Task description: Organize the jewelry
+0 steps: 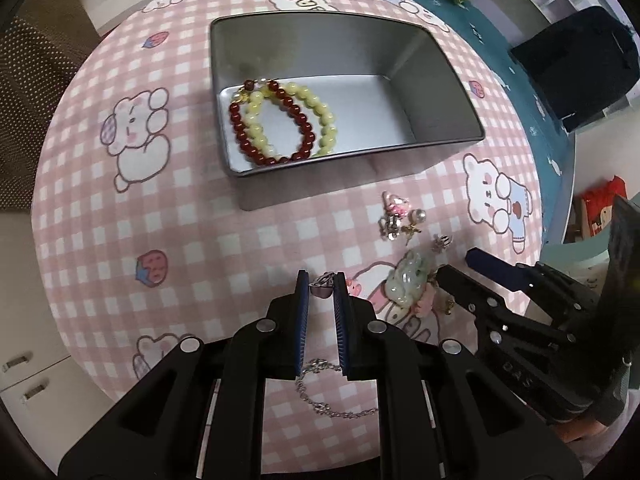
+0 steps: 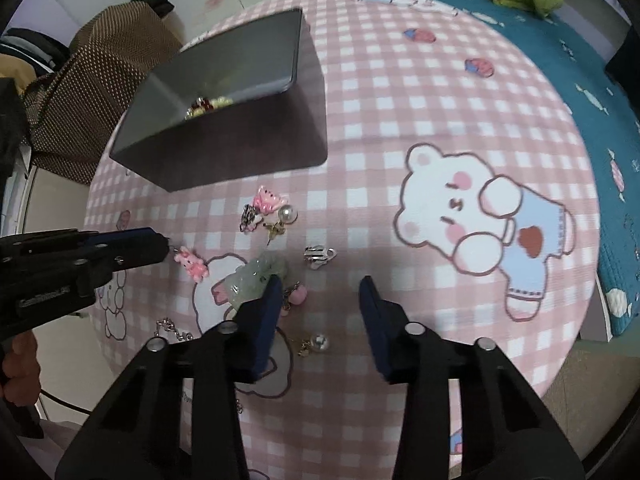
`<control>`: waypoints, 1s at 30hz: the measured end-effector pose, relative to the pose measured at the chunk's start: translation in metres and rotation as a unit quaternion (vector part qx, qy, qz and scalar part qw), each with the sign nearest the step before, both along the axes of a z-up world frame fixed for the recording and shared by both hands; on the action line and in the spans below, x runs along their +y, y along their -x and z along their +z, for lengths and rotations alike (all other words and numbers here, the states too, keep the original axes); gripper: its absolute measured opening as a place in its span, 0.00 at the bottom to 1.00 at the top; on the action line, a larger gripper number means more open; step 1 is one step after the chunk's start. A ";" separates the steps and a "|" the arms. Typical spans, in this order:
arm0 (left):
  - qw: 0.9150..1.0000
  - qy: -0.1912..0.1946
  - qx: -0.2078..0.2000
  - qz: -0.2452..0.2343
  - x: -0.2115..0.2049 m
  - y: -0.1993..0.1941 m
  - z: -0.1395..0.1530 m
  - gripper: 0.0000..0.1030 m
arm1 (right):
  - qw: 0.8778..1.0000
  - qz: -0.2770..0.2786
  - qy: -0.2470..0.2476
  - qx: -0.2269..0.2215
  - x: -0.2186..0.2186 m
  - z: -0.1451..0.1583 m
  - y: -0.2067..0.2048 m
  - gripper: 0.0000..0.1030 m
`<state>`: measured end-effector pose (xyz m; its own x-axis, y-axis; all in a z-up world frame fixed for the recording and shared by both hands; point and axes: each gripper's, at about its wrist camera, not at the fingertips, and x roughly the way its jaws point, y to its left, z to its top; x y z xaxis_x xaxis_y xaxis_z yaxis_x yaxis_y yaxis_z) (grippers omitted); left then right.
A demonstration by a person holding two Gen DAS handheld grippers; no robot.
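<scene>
Jewelry lies partly sorted: 2 bead bracelets (image 1: 280,120), 1 red and 1 yellow, rest at the left end of the metal tin (image 1: 452,64), whose long axis runs left to right across the pink checked cloth (image 1: 120,240). Nearer the camera, the left gripper (image 1: 321,286) has its jaws narrowed around a small pendant (image 1: 320,289) on a silver chain (image 1: 332,404); the chain trails back under the tool, toward the camera. This looks like the pick-up step; next comes a lift and carry forward to the tin. Further right, a green jade charm (image 1: 404,284) and small earrings (image 1: 396,220) wait, beside the right gripper (image 2: 320,284), jaws spread apart and holding nothing.
</scene>
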<state>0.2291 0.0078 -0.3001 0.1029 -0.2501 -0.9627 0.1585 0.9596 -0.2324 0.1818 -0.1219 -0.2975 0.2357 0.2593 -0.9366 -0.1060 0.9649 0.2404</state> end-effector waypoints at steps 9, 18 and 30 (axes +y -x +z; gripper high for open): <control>1.000 0.003 -0.004 0.018 0.012 0.003 0.002 0.12 | 0.999 0.037 0.018 -0.010 0.019 0.001 0.003 0.16; 0.999 0.010 -0.024 0.023 0.020 0.008 0.017 0.12 | 1.000 0.016 -0.007 -0.018 0.006 0.006 0.011 0.08; 0.997 0.020 -0.070 0.036 0.029 0.006 0.054 0.12 | 0.997 -0.002 -0.008 -0.071 -0.010 0.045 0.008 0.08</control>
<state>0.2235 0.0370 -0.2465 0.2554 -0.2756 -0.9267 0.1226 0.9600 -0.2517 0.1737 -0.1316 -0.2524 0.3671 0.2726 -0.8893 -0.1369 0.9615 0.2382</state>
